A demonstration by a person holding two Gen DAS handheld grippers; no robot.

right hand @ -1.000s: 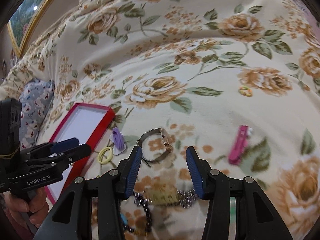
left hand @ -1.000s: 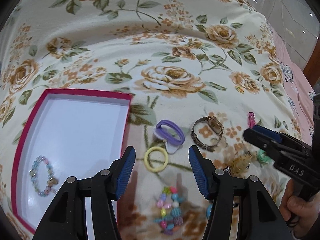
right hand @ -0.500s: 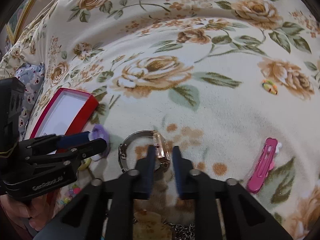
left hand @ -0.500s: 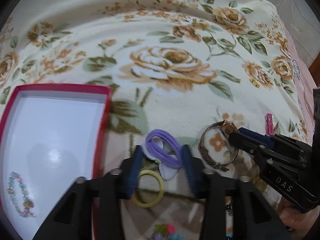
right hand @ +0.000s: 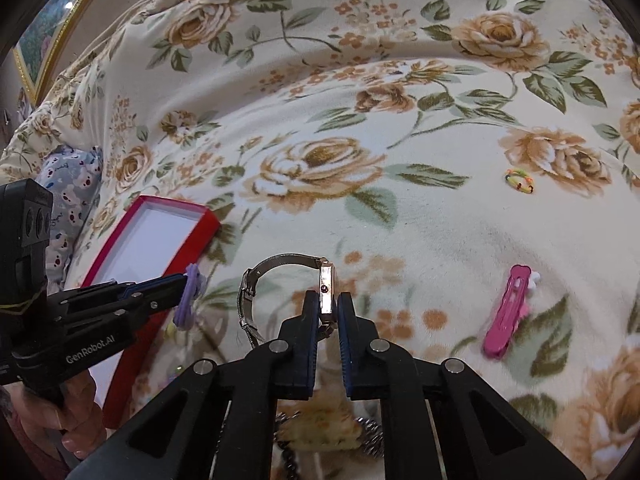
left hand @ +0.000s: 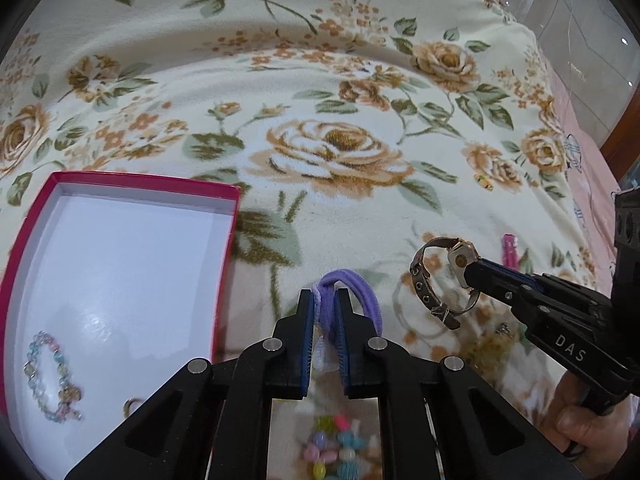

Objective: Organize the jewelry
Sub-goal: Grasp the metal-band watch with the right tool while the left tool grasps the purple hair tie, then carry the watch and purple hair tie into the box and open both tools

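On the floral blanket my left gripper (left hand: 324, 300) is closing its jaws, and the pads press a purple hair tie (left hand: 362, 286) between them. To its right my right gripper (right hand: 329, 304) is closing its jaws too, pinching the case of a wristwatch (right hand: 326, 282) that stands on edge, its strap (right hand: 256, 276) looping left. The left wrist view shows the right gripper (left hand: 470, 272) on the wristwatch (left hand: 460, 254). A red box (left hand: 140, 182) with a white floor lies at the left and holds a pastel bead bracelet (left hand: 52, 376).
A pink hair clip (right hand: 508, 316) lies right of the watch, with a small multicoloured ring (right hand: 519, 181) farther back. A colourful bead bracelet (left hand: 332, 448) and a dark chain necklace (right hand: 370, 436) lie beneath the grippers. A hand (left hand: 588, 428) holds the right gripper's handle.
Both grippers dropped toward the blanket and went from open to closed, the left around the purple hair tie and the right around the watch case. The watch now stands on edge.
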